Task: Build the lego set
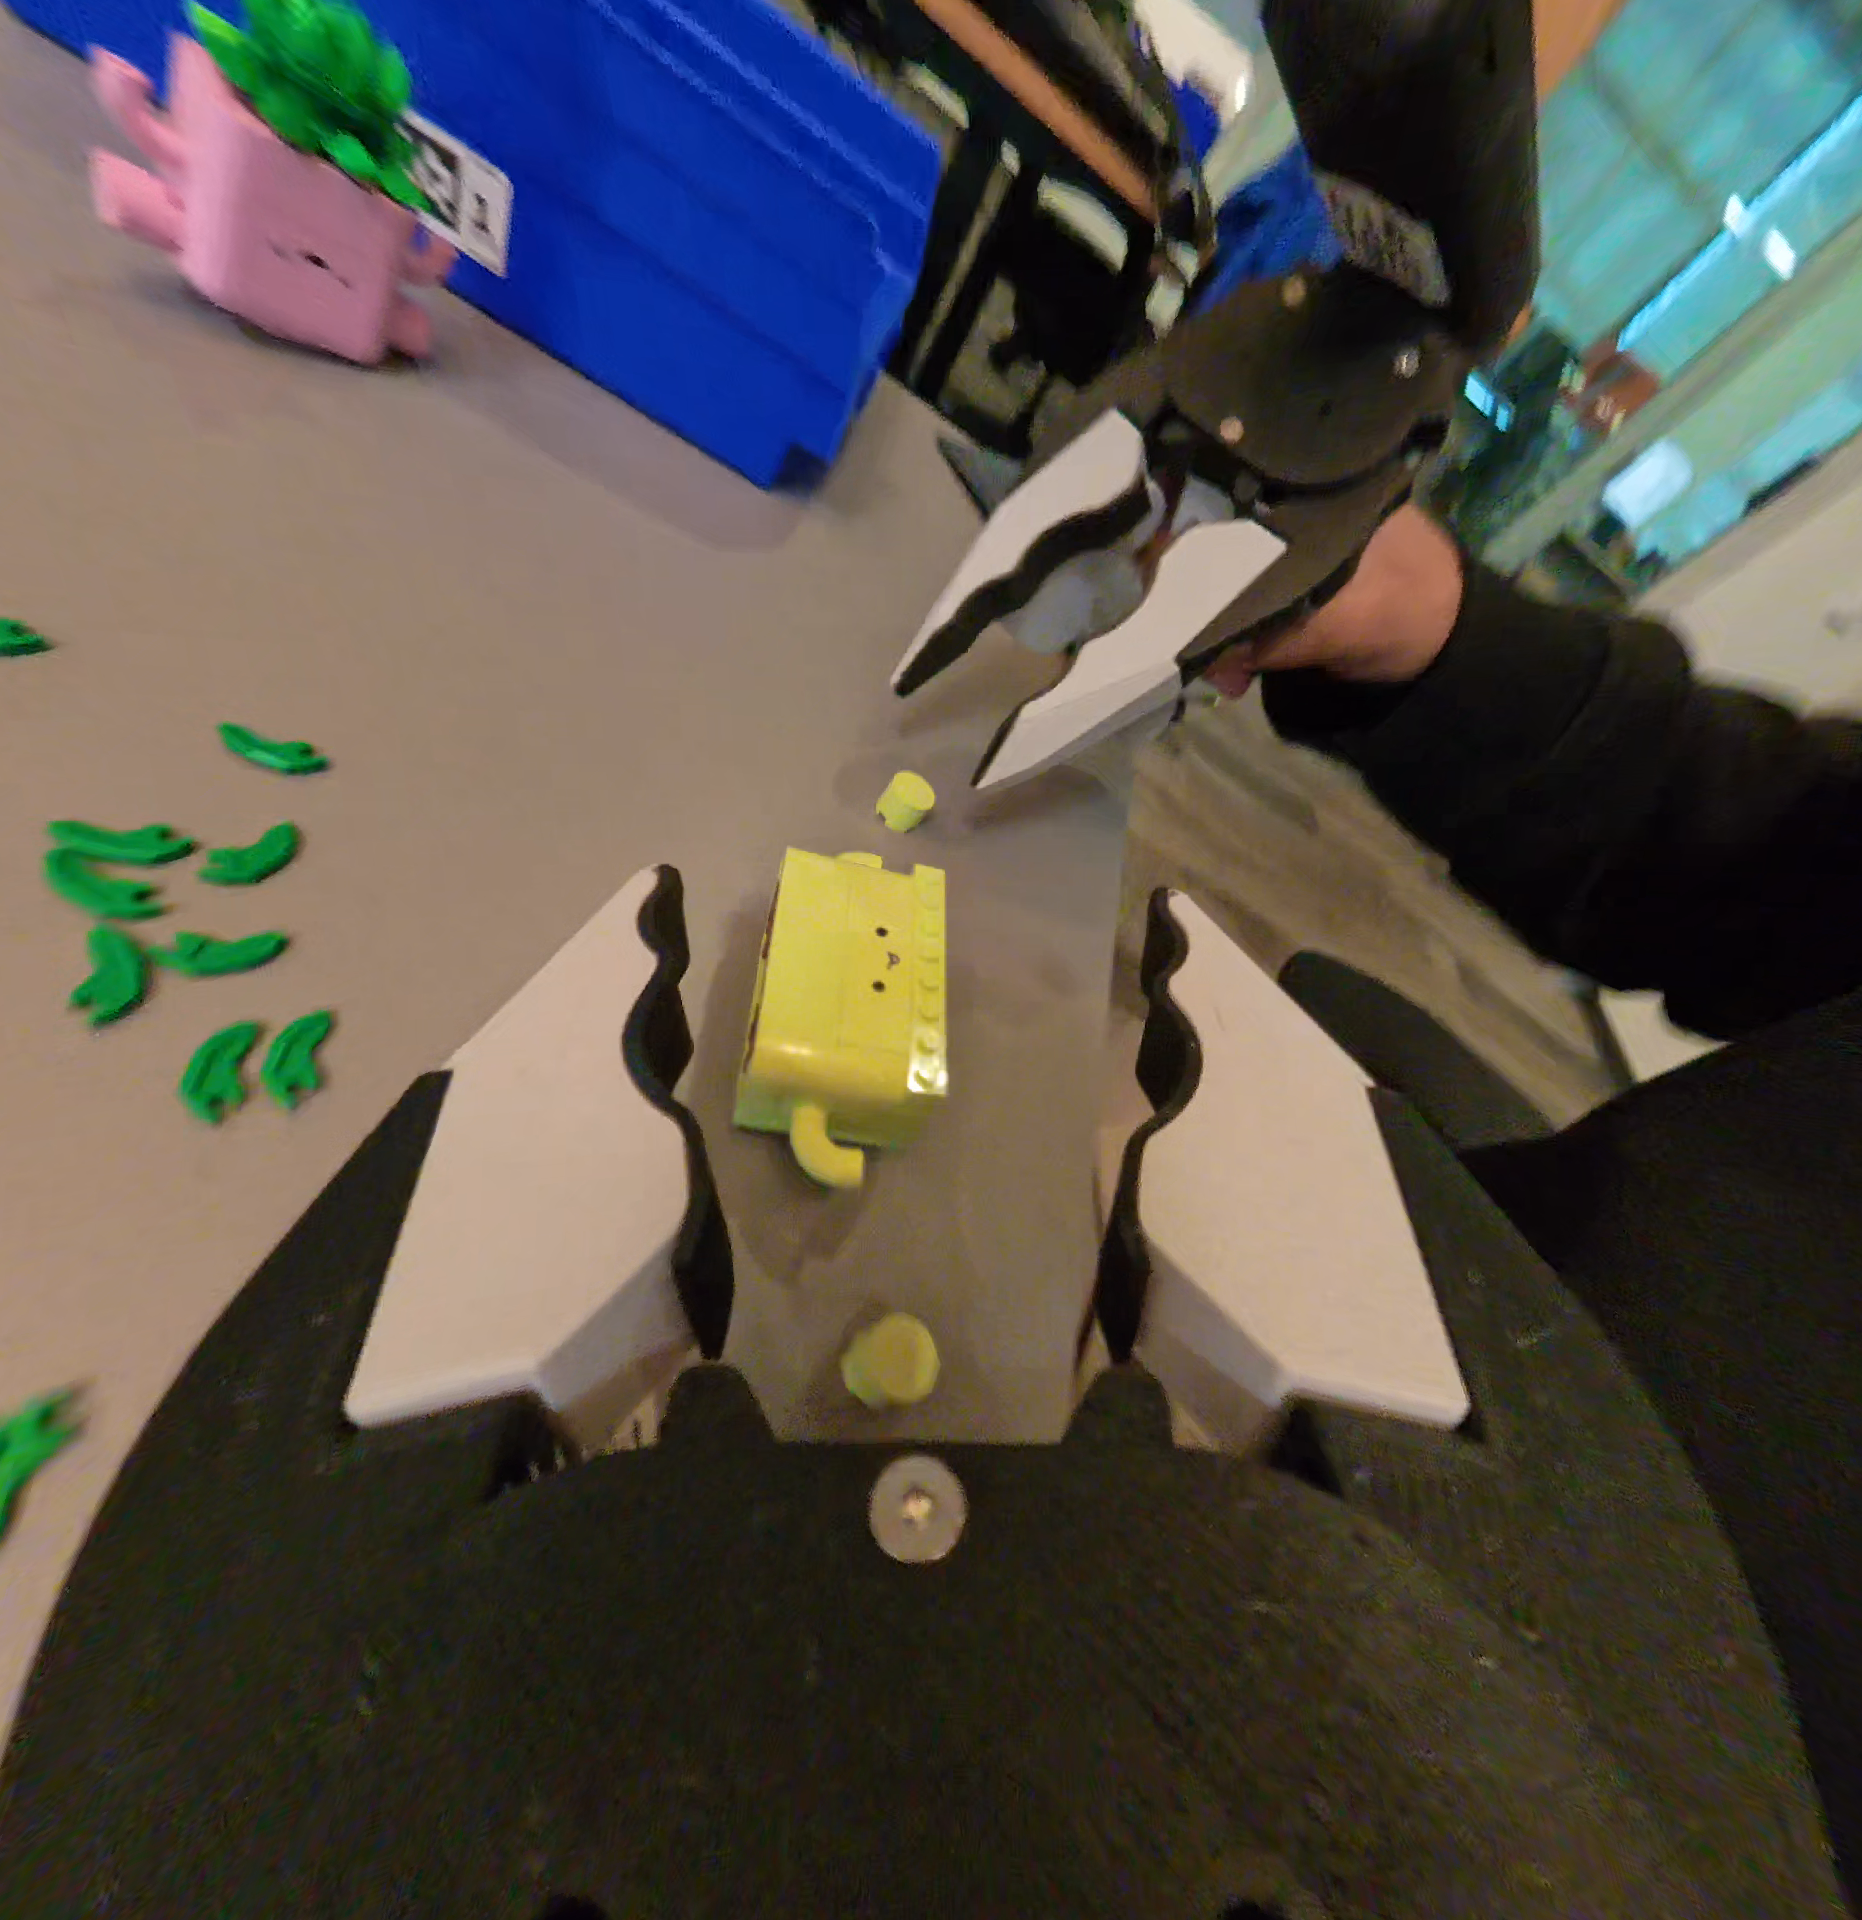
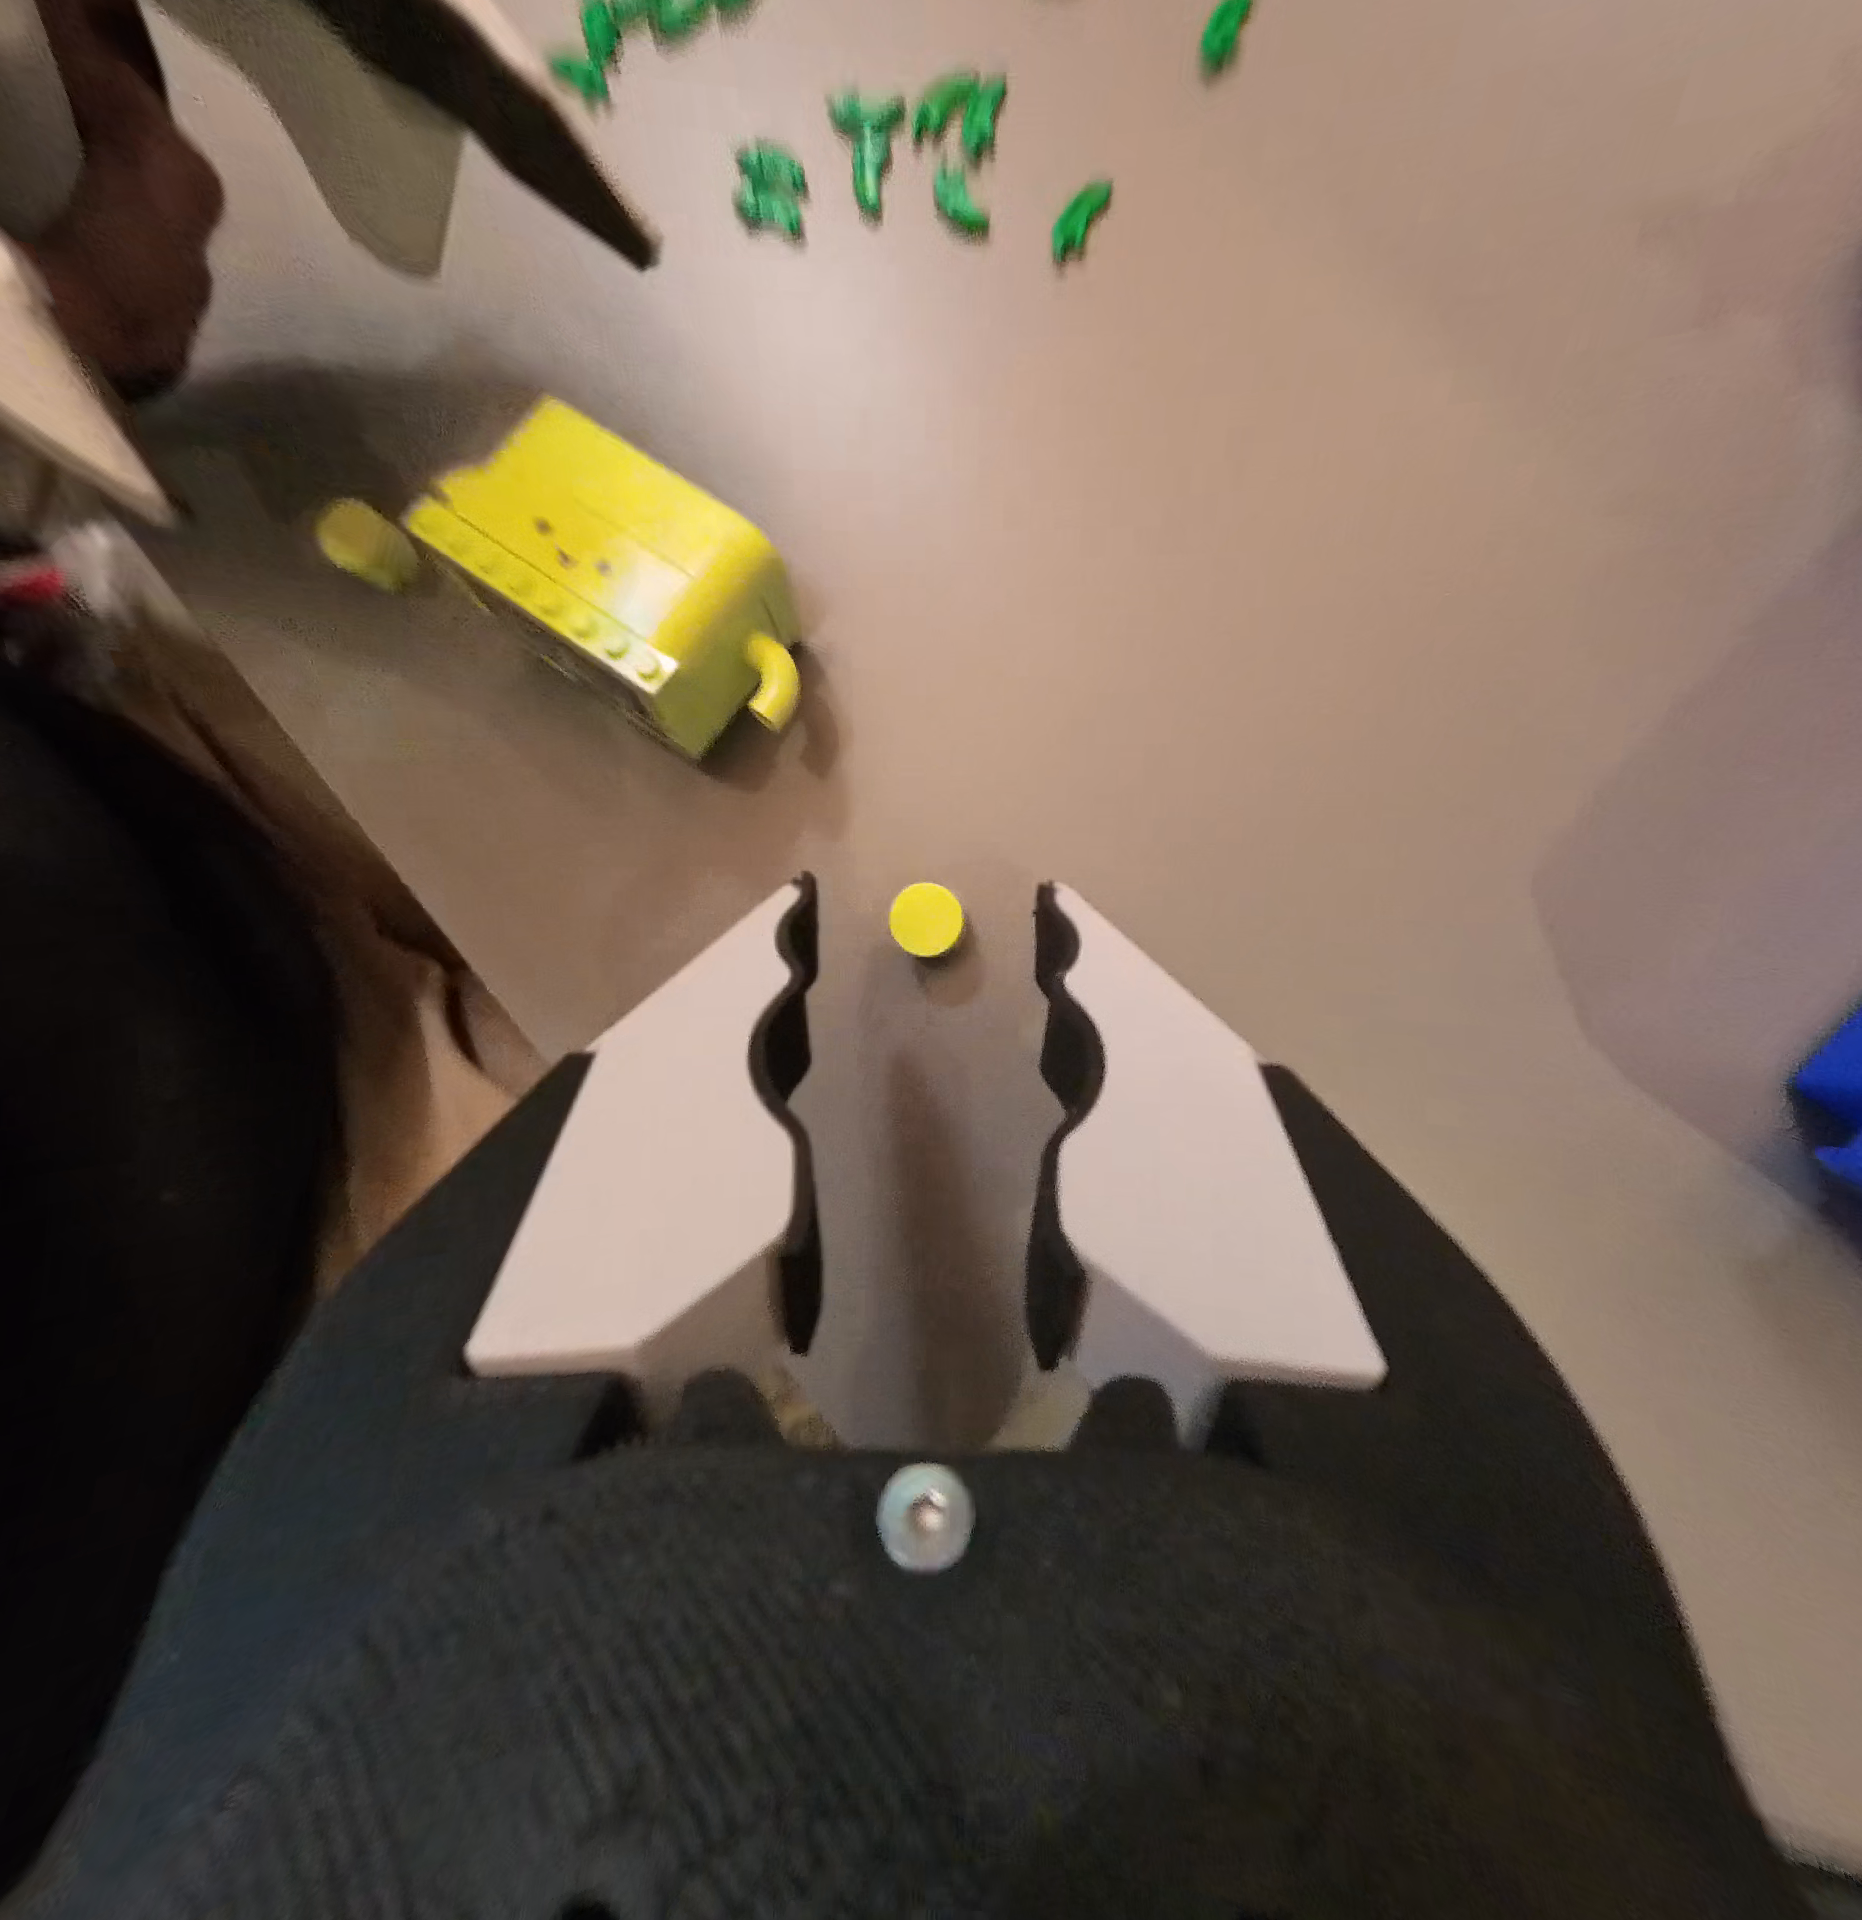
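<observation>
A yellow-green block body [image 1: 849,997] with a small dotted face lies on its side on the grey table, a curved yellow piece on its near end. My left gripper [image 1: 911,894] is open and empty, its fingers either side of the body without touching it. One small yellow peg [image 1: 891,1374] lies between the fingers near their base. Another yellow peg [image 1: 904,800] lies beyond the body. My right gripper [image 2: 925,888] is open and empty, with that peg [image 2: 926,920] on the table between its fingertips. The body [image 2: 615,582] lies to its left. The right gripper also shows in the left wrist view [image 1: 942,732].
Several loose green leaf pieces [image 1: 179,914] lie scattered on the left. A pink built figure [image 1: 272,229] topped with green leaves stands at the back left against a blue bin [image 1: 678,208]. The table edge [image 1: 1124,831] runs close on the right, beside a dark sleeve [image 1: 1581,790]. My hands' fingertips stand some 11 cm from each other. From the right gripper's tips to the pink built figure [image 1: 272,229] is close to 20 cm.
</observation>
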The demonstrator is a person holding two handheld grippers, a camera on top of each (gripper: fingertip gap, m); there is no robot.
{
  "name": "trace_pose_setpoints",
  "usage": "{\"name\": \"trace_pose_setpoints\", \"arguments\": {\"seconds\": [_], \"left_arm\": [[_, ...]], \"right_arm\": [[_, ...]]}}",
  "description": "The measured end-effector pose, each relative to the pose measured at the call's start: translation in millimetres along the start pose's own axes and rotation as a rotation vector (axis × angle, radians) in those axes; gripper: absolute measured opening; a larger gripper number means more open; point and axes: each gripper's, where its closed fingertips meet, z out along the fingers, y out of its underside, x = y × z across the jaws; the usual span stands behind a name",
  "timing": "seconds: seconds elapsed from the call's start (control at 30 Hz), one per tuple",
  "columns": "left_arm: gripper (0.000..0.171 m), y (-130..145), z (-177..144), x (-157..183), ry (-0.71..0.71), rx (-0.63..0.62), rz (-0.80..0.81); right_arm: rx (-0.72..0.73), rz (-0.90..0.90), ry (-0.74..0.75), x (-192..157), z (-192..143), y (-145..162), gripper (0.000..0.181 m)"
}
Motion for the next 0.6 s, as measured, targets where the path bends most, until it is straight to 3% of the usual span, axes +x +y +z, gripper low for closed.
{"name": "trace_pose_setpoints", "arguments": {"seconds": [0.17,0.3,0.4,0.5,0.6], "left_arm": [[0.085,13.4,-53.8,10.3,-0.137,0.107,-0.049],[0.081,38.0,-80.9,20.1,-0.266,0.132,-0.055],[0.078,40.8,-88.8,26.0,-0.318,0.14,-0.027],[0.078,41.3,-88.4,26.1,-0.357,0.069,0.04],[0.078,47.1,-90.5,21.6,-0.438,-0.024,0.129]], "right_arm": [[0.462,0.128,0.059,-20.0,-46.4,-24.1,0.045],[0.775,0.248,0.112,-29.9,-69.6,-16.7,0.042],[0.758,0.258,0.129,-34.8,-64.3,4.1,0.044],[0.615,0.182,0.281,-20.8,-61.3,29.5,0.047],[0.541,0.136,0.404,-9.6,-72.4,35.3,0.047]]}}
